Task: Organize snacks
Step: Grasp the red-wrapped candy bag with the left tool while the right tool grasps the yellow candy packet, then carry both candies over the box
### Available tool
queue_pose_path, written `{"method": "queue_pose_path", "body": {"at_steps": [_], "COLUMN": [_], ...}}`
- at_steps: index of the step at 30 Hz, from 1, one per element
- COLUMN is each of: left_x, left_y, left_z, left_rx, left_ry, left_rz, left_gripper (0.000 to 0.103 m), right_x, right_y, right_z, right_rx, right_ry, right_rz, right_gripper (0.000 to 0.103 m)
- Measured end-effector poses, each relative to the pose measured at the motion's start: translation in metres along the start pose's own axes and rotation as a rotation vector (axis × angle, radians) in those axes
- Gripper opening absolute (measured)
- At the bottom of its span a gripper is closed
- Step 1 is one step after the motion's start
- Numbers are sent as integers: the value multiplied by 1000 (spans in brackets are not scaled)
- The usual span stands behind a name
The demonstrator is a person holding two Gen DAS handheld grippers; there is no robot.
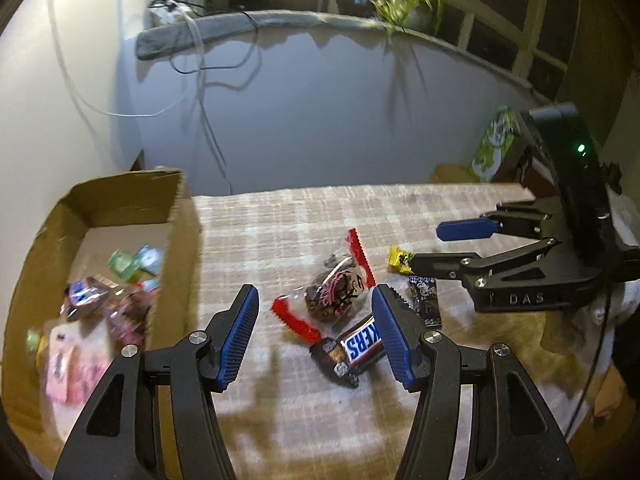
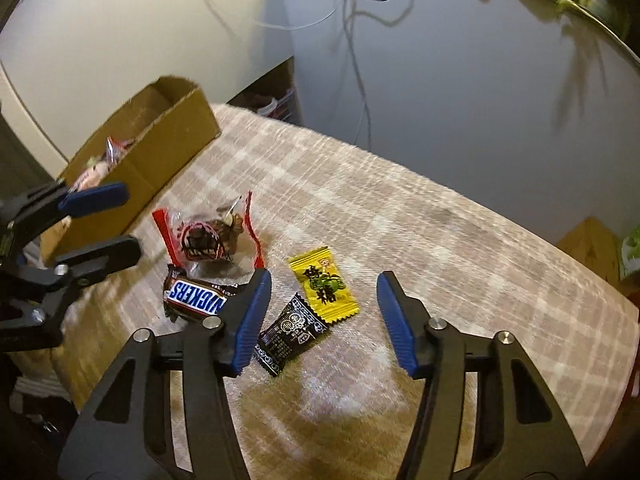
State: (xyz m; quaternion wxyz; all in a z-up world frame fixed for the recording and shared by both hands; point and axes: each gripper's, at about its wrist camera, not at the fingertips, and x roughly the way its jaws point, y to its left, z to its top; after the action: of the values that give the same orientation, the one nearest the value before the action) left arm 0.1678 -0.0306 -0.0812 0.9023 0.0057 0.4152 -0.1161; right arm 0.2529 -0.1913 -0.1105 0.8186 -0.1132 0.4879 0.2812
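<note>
Several snacks lie on the plaid cloth: a Snickers bar (image 1: 360, 344) (image 2: 196, 298), a clear packet with red ends (image 1: 336, 292) (image 2: 208, 236), a yellow candy (image 1: 400, 258) (image 2: 324, 290) and a black sachet (image 1: 424, 300) (image 2: 292, 334). My left gripper (image 1: 316, 300) (image 2: 130, 220) hangs open over the clear packet and the Snickers bar, holding nothing. My right gripper (image 2: 324, 280) (image 1: 428, 248) is open above the yellow candy and black sachet, its pads apart from both. A cardboard box (image 1: 120, 200) (image 2: 160, 160) at the left holds several wrapped snacks.
The cloth-covered table (image 2: 440, 220) ends at a grey wall behind. A green package (image 1: 496, 148) stands past the far right corner. Cables (image 1: 208, 120) hang down the wall from a sill with a potted plant (image 1: 412, 0).
</note>
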Motion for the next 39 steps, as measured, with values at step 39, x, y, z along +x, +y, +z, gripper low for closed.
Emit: {"method": "queue_pose_path", "body": {"at_steps": [39], "left_x": [44], "left_y": [8], "left_z": [8], "left_rx": [-25], "left_ry": [22], "left_rz": [50], "left_gripper": [35], "right_x": [14], "right_y": [-4], "right_z": [5], "right_rx": [-55], "right_ry": [6], "right_rz": [-14], "right_gripper": [25]}}
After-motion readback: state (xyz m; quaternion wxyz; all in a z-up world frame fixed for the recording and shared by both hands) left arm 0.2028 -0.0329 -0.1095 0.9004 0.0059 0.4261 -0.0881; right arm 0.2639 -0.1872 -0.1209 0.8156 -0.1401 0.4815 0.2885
